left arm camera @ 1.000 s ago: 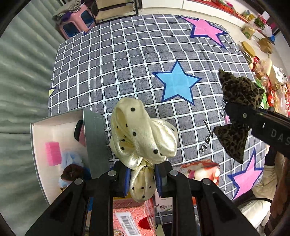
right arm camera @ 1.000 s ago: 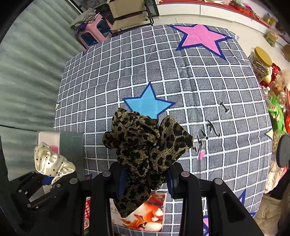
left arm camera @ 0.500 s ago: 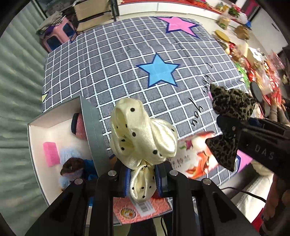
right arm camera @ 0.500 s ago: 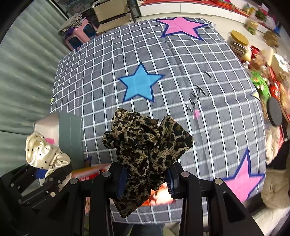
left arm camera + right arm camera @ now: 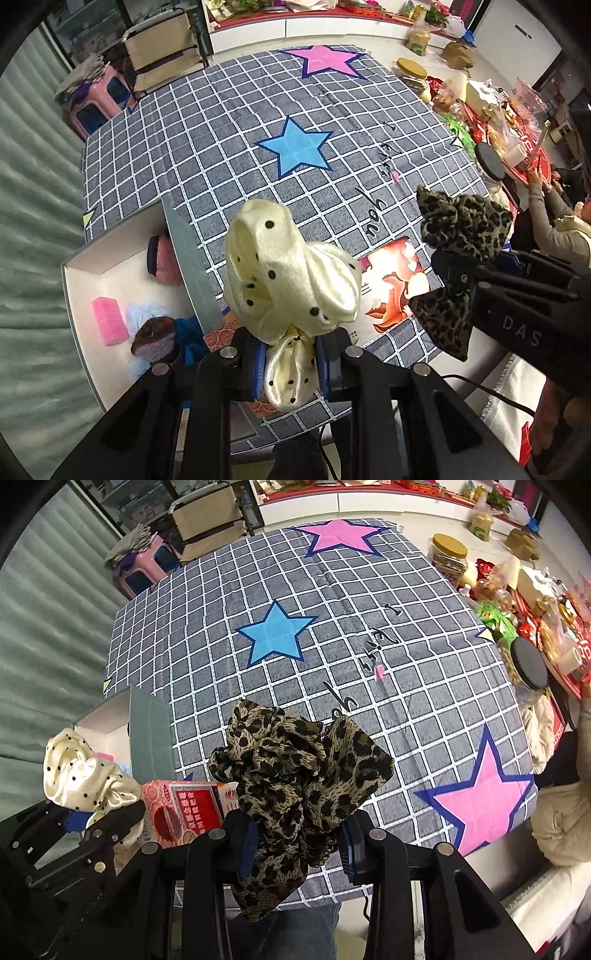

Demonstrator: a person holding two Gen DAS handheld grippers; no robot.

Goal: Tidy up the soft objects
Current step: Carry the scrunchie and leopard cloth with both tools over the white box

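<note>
My left gripper (image 5: 290,363) is shut on a cream satin scrunchie with black dots (image 5: 288,280), held above the table's near edge, just right of the open white box (image 5: 79,295). The cream scrunchie also shows in the right wrist view (image 5: 79,775). My right gripper (image 5: 297,843) is shut on a leopard-print scrunchie (image 5: 295,771), held above the near edge; it shows in the left wrist view (image 5: 461,236) to the right of the cream one. The box holds a pink sponge (image 5: 109,321), a pink and black piece (image 5: 162,256), a brown piece (image 5: 153,338) and blue fabric.
The table carries a grey checked cloth (image 5: 229,122) with blue and pink stars. A red printed carton (image 5: 184,808) and a picture booklet (image 5: 391,284) lie near the front edge. Jars and packages (image 5: 517,609) crowd the right side. A pink stool (image 5: 96,103) stands beyond the table.
Both grippers have pulled back and up from the table with their scrunchies still held; more of the cloth and the room shows now.
</note>
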